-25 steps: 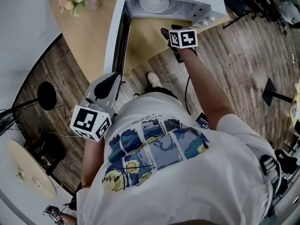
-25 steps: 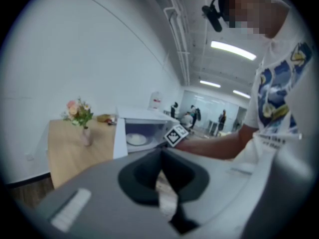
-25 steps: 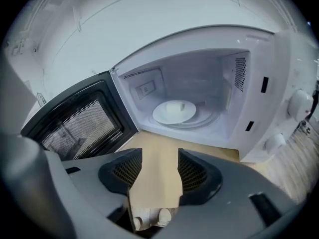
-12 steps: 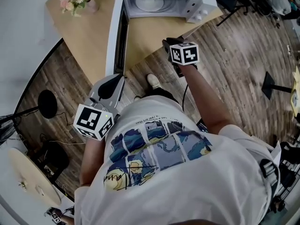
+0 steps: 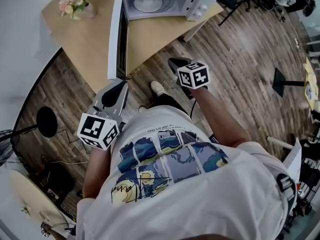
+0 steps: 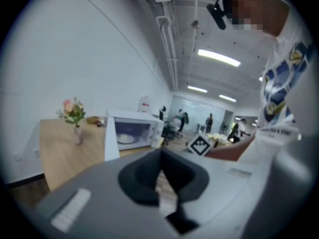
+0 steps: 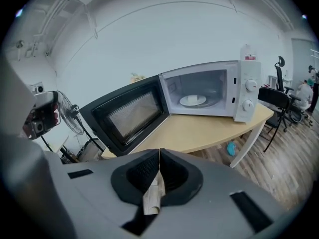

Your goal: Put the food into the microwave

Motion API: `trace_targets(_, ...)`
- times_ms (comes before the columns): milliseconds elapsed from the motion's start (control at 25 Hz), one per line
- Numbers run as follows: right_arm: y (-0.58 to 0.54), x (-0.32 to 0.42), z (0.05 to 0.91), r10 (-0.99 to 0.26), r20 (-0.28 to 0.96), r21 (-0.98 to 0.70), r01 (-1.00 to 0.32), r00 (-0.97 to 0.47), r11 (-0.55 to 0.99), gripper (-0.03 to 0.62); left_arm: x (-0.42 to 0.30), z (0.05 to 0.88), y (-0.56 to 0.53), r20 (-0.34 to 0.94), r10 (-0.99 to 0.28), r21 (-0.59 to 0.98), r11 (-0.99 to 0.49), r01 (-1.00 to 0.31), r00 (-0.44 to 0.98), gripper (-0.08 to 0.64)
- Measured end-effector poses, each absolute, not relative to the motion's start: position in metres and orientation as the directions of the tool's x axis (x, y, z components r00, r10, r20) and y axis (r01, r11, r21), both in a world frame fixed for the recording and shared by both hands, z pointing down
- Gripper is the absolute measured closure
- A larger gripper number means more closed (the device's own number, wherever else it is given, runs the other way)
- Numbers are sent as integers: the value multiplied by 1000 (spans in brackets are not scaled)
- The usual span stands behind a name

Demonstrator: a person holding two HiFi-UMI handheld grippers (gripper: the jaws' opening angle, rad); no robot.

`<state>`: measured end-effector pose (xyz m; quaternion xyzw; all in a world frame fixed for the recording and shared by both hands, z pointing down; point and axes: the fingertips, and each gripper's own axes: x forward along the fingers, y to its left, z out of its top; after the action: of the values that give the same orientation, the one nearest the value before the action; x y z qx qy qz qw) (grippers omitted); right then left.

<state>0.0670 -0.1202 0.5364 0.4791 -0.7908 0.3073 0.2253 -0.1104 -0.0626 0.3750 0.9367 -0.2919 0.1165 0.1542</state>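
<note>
Two empty grippers: left gripper (image 6: pixel 160 153) has its jaws together, right gripper (image 7: pixel 159 156) has just been closing on nothing. Beyond its fingertips (image 7: pixel 143 172) stands the open microwave (image 7: pixel 209 91).

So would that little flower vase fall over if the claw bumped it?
Probably, yes. The vase looks narrow and the flowers spread wider above it, so it seems top-heavy and tippy. It looks small, so likely light and easy to shove along the smooth table. It may also break; its material is unclear.
</note>
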Motion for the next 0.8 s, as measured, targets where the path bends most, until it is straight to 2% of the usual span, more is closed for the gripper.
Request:
trace_targets(360,-58,63,513,-633,623,-278,-887,-459,369,584,-92,377,-37,283,-441,232,-831,-507,852,551)
trace_targets(800,-21,51,506,-618,617,-252,-866,-487,431,584,-98,384,-14,277,-433,245,-832,-499,858,551)
